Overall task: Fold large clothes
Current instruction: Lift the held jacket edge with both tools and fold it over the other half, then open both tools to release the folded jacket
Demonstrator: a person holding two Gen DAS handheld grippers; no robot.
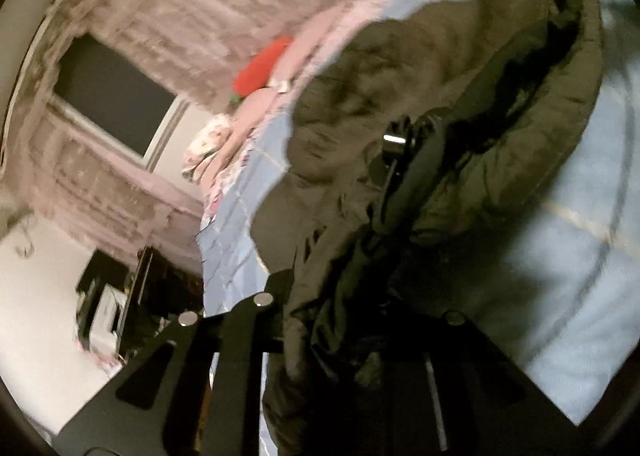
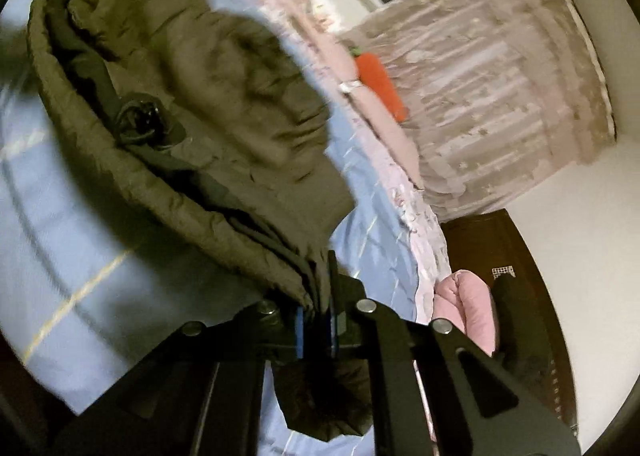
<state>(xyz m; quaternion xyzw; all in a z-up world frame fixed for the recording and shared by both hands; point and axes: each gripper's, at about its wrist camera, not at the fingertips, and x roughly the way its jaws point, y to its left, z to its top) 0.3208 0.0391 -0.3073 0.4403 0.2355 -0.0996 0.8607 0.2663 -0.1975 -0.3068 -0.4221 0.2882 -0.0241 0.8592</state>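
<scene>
The bulky olive-green padded jacket [image 1: 420,96] hung lifted between both grippers, its quilted body sagging over the pale blue checked bed cover [image 1: 580,216] beneath it. In the left wrist view the black left gripper [image 1: 320,336] was clamped on a bunched edge of the jacket, the fabric gathered between its jaws and trailing down over the near part of the frame. In the right wrist view the black right gripper [image 2: 316,320] was likewise clenched on a thin fold of the jacket's hem, which ran up and to the left from the jaws into the dark lining and collar. A black round fitting [image 2: 140,120] showed on the dark lining inside the jacket's open front.

Both views were tilted and blurred. On the far side of the bed a pink pillow [image 2: 380,124] lay along the edge, with an orange carrot-shaped plush toy [image 2: 380,80] just beside it. Behind them hung pale pink patterned curtains [image 2: 500,76] around a dark window [image 1: 116,96]. A folded pink padded garment [image 2: 468,304] sat near the right gripper, beside dark wooden furniture [image 2: 500,248].
</scene>
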